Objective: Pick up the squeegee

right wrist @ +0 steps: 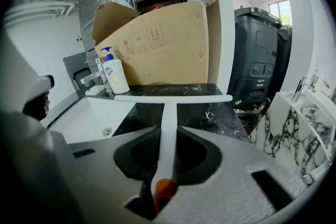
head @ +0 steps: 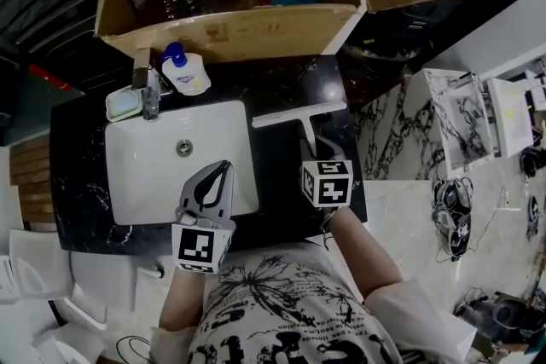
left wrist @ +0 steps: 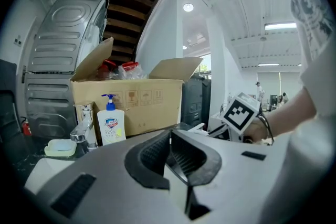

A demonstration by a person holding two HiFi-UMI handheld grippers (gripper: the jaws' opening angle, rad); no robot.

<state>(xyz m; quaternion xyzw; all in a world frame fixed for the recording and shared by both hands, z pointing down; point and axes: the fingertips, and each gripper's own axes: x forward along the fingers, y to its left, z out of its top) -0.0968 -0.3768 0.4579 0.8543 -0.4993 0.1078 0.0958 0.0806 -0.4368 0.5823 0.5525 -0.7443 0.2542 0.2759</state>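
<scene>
The squeegee (head: 299,113) is white and T-shaped, its blade lying across the black marble counter (head: 277,175) to the right of the sink. Its handle (right wrist: 167,128) runs back between the pads of my right gripper (head: 309,147), which is shut on it; an orange end piece (right wrist: 164,189) shows deep in the jaws. In the right gripper view the blade (right wrist: 173,98) stands out ahead, just above the counter. My left gripper (head: 223,170) hovers over the white sink basin (head: 153,179), jaws together with nothing in them (left wrist: 169,147).
A large open cardboard box (head: 230,30) holding plastic bottles stands behind the counter. A soap dispenser (head: 183,72), a faucet (head: 149,89) and a soap dish (head: 124,104) sit at the sink's back edge. A marble shelf unit (head: 465,119) is at the right.
</scene>
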